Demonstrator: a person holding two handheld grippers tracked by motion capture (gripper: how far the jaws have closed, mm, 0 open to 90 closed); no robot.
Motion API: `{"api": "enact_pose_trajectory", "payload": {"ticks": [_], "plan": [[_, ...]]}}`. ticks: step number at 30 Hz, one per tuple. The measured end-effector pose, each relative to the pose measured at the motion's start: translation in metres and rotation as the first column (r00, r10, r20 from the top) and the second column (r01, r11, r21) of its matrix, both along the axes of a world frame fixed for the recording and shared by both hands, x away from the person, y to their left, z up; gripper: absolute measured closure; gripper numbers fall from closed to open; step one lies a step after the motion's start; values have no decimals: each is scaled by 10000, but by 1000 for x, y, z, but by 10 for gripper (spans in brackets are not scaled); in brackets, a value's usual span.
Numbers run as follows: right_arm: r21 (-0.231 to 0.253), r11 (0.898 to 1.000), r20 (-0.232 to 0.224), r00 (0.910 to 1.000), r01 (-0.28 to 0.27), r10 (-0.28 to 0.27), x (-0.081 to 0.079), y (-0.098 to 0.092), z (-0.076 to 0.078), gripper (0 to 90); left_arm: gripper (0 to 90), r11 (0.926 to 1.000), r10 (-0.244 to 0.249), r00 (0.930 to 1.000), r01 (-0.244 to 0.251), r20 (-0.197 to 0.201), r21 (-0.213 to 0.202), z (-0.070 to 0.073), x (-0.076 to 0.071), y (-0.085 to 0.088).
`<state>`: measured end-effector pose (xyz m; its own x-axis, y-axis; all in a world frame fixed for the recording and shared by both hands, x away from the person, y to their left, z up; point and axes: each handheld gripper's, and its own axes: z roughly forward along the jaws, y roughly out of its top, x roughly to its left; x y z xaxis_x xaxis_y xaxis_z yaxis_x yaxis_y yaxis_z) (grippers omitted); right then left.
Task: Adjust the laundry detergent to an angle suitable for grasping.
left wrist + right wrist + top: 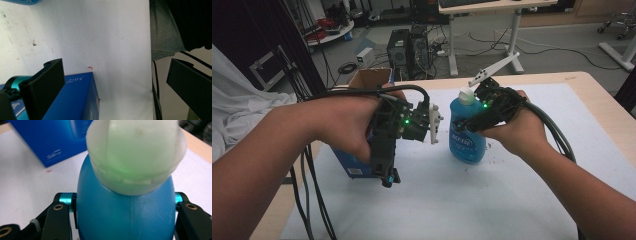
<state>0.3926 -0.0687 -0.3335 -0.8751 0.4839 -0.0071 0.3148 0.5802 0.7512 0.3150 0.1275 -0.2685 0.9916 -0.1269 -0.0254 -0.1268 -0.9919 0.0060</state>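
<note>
A blue bottle [467,142] with a white cap [466,95] stands about upright over the white mat [492,200]. My right gripper [473,125] is shut on its shoulder. In the right gripper view the two black jaws press either side of the bottle [125,217], just under the cap [135,152]. My left gripper [389,177] points down beside a blue box [354,167] at the mat's left edge. In the left gripper view it [116,65] is open wide, and the blue box [77,100] lies next to its left jaw without being held.
An open cardboard box [372,77] stands behind the left hand. Cables hang off the table's left edge [307,200]. The wooden table [597,95] shows around the mat. Beyond it are a computer tower [399,47] and desk legs on the floor.
</note>
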Motion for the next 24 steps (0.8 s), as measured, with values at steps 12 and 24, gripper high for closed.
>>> {"api": "enact_pose_trajectory", "payload": {"ticks": [12, 24], "plan": [[-170, 9639, 256, 9636, -2658, 2661, -2, -14, 5, 410, 17, 9999, -141, 9999, 141, -63, 28, -1, 0, -6], [173, 9214, 143, 9216, -3881, 3879, -1, -14, 1, 410, 17, 9999, -99, 9999, 98, -70, -61, -3, 2, -4]]}}
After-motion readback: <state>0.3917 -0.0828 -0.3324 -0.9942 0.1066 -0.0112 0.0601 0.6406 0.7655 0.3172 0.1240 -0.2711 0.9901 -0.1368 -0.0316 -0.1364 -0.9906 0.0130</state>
